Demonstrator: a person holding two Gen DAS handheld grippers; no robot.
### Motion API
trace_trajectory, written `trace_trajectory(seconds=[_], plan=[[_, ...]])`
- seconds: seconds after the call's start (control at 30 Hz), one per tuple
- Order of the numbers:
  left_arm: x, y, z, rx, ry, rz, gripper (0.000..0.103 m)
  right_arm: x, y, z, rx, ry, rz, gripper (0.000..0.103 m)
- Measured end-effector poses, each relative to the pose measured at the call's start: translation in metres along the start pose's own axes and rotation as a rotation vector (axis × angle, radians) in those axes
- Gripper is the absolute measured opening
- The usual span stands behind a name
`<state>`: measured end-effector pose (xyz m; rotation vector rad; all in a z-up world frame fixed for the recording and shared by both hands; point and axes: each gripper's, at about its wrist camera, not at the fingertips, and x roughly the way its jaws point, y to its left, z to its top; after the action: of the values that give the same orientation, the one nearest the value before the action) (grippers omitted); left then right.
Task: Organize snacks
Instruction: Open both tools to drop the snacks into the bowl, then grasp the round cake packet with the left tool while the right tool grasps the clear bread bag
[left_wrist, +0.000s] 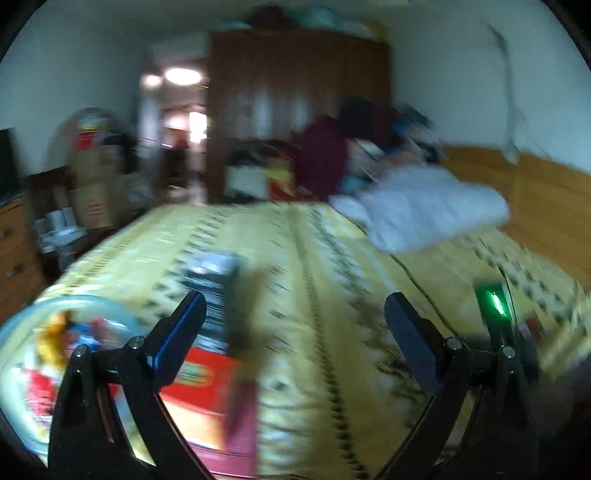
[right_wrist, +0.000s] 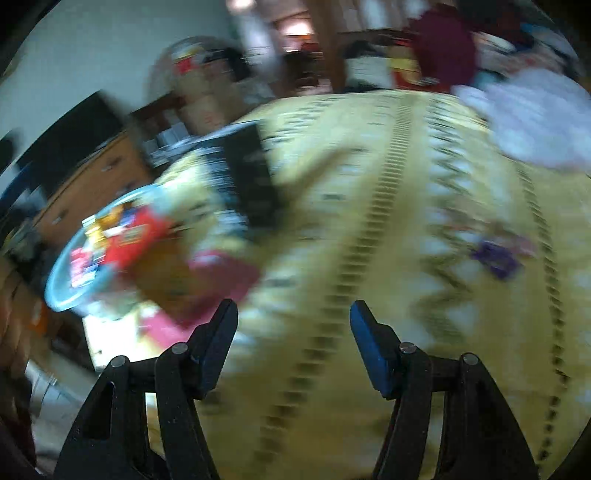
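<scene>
Both views are motion-blurred. A clear bowl (left_wrist: 22, 325) holding several small snack packets sits at the bed's left edge; it also shows in the right wrist view (right_wrist: 64, 284). A red snack box (left_wrist: 207, 398) lies beside it, with a dark box (left_wrist: 214, 291) standing behind; the same red box (right_wrist: 207, 284) and dark box (right_wrist: 247, 177) show in the right wrist view. A small purple packet (right_wrist: 496, 258) lies to the right on the yellow patterned bedspread (right_wrist: 369, 221). My left gripper (left_wrist: 295, 317) is open and empty above the bed. My right gripper (right_wrist: 293, 325) is open and empty.
A white folded quilt (left_wrist: 424, 206) and a pile of clothes (left_wrist: 351, 147) lie at the far right of the bed. A wooden wardrobe (left_wrist: 295, 92) stands behind. Cardboard boxes (left_wrist: 96, 184) and a wooden dresser (right_wrist: 92, 181) stand left. A device with a green light (left_wrist: 495, 302) lies right.
</scene>
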<state>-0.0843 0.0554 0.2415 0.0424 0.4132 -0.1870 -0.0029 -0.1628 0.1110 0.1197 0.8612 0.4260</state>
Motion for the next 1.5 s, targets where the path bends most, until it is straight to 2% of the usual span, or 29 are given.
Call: trace_trajectory(seconds=[0.07,0.2,0.37,0.43,0.53,0.6,0.63,0.77,0.9,1.0,1.03,1.13,1.2,1.27,1.37,1.43,1.5], plan=[[0.028,-0.018,-0.015,0.032,0.075,-0.035,0.098,0.008,-0.047,0.006,0.050,0.013,-0.045,0.066],[0.070,-0.021,-0.039,-0.001,0.173,-0.056,0.097,0.050,-0.126,0.044,0.078,0.049,-0.110,0.058],[0.097,-0.034,-0.065,0.025,0.233,-0.063,0.096,0.135,-0.178,0.125,0.018,0.089,-0.138,0.057],[0.105,-0.042,-0.076,0.036,0.263,-0.074,0.097,0.177,-0.200,0.151,0.042,0.148,-0.112,0.057],[0.113,-0.049,-0.087,0.045,0.302,-0.088,0.096,0.219,-0.221,0.163,0.061,0.185,-0.130,0.057],[0.117,-0.053,-0.092,0.049,0.320,-0.096,0.096,0.230,-0.218,0.157,0.059,0.193,-0.120,0.057],[0.117,-0.054,-0.093,0.048,0.322,-0.098,0.096,0.232,-0.213,0.152,0.052,0.196,-0.110,0.062],[0.110,-0.054,-0.090,0.041,0.310,-0.102,0.096,0.217,-0.159,0.108,-0.038,0.248,0.042,0.063],[0.095,-0.052,-0.092,0.046,0.308,-0.108,0.097,0.162,-0.089,0.044,-0.134,0.312,0.200,0.063],[0.086,-0.049,-0.101,0.046,0.334,-0.134,0.098,0.114,-0.075,0.012,-0.091,0.289,0.257,0.063],[0.082,-0.047,-0.105,0.031,0.350,-0.145,0.098,0.098,-0.072,0.003,-0.081,0.278,0.254,0.064],[0.078,-0.037,-0.118,-0.012,0.398,-0.145,0.098,0.054,-0.078,-0.028,-0.077,0.235,0.142,0.069],[0.074,-0.030,-0.125,-0.025,0.419,-0.134,0.098,0.045,-0.094,-0.041,-0.023,0.246,0.104,0.069],[0.073,-0.024,-0.129,-0.037,0.438,-0.125,0.098,0.041,-0.100,-0.053,-0.034,0.265,0.067,0.069],[0.072,-0.015,-0.134,-0.065,0.453,-0.102,0.098,0.043,-0.093,-0.055,-0.047,0.266,0.063,0.069],[0.072,-0.011,-0.134,-0.081,0.450,-0.082,0.098,0.041,-0.083,-0.049,-0.038,0.222,0.064,0.069],[0.069,-0.010,-0.131,-0.083,0.425,-0.054,0.097,0.044,-0.069,-0.037,0.035,0.168,0.137,0.069]])
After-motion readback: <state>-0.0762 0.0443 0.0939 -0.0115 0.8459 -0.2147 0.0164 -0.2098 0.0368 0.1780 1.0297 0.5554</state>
